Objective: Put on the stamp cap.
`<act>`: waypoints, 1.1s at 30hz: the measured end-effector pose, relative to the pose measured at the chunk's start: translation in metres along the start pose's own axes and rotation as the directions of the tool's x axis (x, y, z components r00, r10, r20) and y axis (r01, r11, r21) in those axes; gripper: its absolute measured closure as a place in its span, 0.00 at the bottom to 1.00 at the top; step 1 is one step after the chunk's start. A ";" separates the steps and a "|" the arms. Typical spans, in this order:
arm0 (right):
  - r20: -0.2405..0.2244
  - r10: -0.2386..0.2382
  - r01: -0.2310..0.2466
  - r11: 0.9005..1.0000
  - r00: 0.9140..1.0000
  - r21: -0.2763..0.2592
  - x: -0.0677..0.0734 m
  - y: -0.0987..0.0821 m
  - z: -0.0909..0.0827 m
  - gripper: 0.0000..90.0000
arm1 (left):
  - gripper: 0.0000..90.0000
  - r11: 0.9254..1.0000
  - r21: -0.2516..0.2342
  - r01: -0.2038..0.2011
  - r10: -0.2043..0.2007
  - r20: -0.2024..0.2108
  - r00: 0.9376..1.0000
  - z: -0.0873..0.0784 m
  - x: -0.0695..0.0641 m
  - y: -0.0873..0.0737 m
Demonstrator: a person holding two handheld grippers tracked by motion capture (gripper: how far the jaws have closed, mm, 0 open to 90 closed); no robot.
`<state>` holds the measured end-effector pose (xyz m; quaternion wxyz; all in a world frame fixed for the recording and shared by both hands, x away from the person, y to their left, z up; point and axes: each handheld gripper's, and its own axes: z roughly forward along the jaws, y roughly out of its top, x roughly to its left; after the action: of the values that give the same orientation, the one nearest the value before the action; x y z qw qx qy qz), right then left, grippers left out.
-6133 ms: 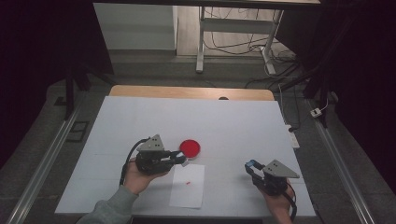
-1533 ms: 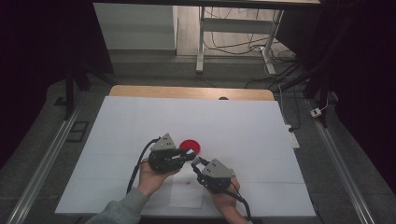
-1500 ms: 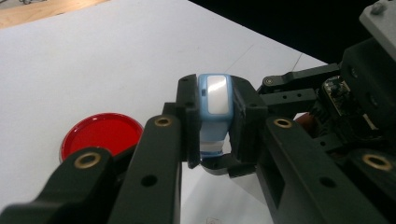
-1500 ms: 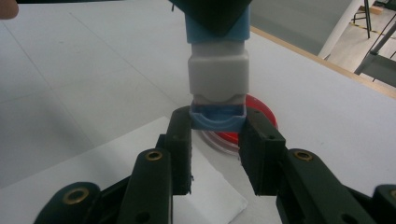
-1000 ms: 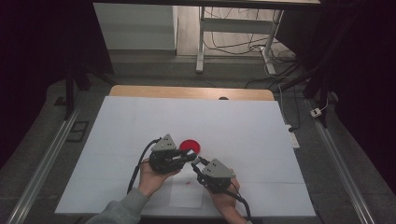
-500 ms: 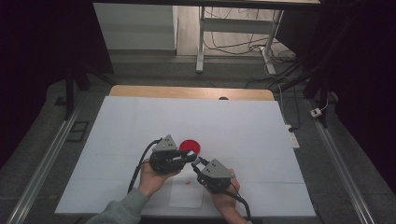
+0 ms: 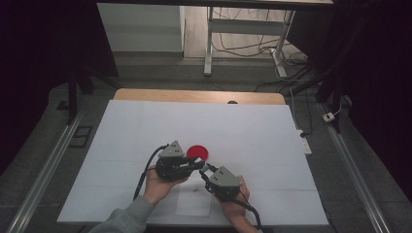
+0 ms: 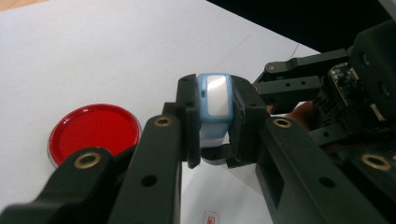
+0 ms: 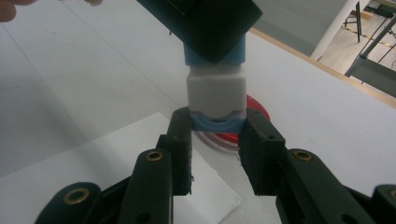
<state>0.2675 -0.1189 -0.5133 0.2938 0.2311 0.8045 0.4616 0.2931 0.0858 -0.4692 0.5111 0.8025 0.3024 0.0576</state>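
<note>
A small blue-and-white block hangs just above the table between both grippers. My left gripper is shut on its light blue end, which has a shiny white window. My right gripper is shut on the opposite blue end, below the white middle. The left gripper's jaws come in from the top of the right gripper view. The right gripper meets the left one tip to tip in the high view. A red round disc lies on the table right behind the grippers.
A white sheet of paper with a small red mark lies under the grippers, near the front edge. The white table stretches back to a wooden strip. A person's hands hold both grippers from the front.
Since the oldest frame my right gripper has come from the front right over to the left gripper and closed on the block. Over the last second nothing has visibly moved.
</note>
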 end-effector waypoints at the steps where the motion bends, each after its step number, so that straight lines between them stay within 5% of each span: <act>1: 0.003 -0.008 0.008 1.000 1.000 0.007 0.001 0.000 0.000 0.73 | 0.84 1.000 0.002 -0.001 0.001 -0.001 1.000 0.000 0.000 0.000; 33: -0.043 -0.022 0.023 0.999 0.999 0.023 -0.004 0.000 0.000 0.66 | 0.84 1.000 -0.023 0.000 0.000 -0.004 1.000 0.000 -0.001 -0.003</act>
<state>0.2704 -0.1213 -0.5118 0.2789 0.2157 0.8186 0.4534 0.2913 0.0860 -0.4721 0.5199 0.7964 0.3026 0.0627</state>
